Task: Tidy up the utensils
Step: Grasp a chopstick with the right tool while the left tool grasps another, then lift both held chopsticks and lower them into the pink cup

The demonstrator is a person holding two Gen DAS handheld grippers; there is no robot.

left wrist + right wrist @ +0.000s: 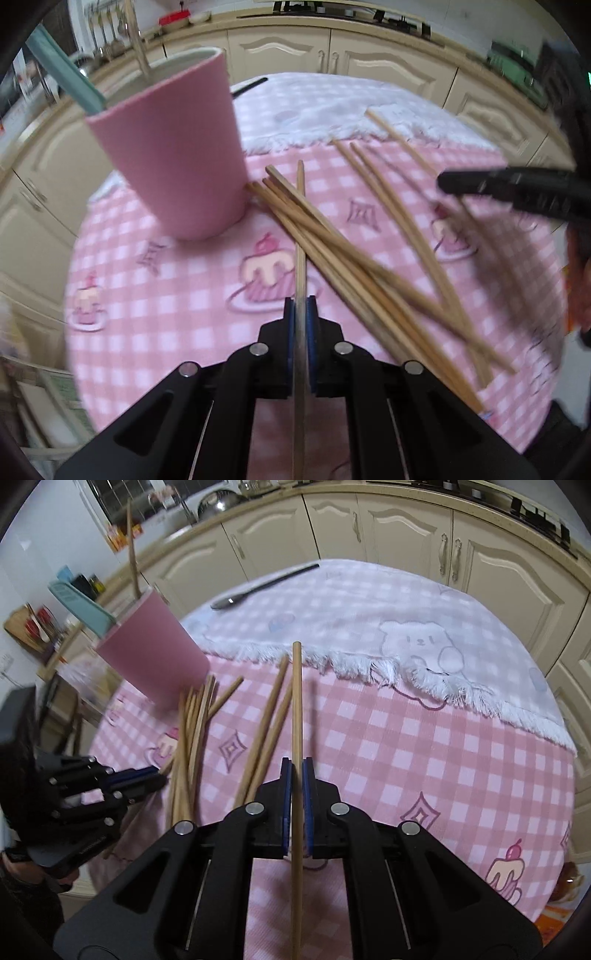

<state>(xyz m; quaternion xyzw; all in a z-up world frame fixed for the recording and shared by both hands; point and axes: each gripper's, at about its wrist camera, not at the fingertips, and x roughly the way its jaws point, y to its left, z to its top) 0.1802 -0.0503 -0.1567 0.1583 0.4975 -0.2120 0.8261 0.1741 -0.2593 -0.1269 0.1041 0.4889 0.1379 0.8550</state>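
Left tongs (301, 306) clenched on one chopstick (300, 229), tip toward 12 o'clock. Right tongs (294, 771) likewise clamp a second chopstick (296, 709). Pink cup (173, 147) stands at 10 o'clock on the desk (166, 295), already holding a teal utensil (62, 70). Loose chopsticks (369, 266) lie at 3 o'clock of its base. Judgement: raise each stick upright, clear the rim, lower slowly; a tilted entry could tip the cup.
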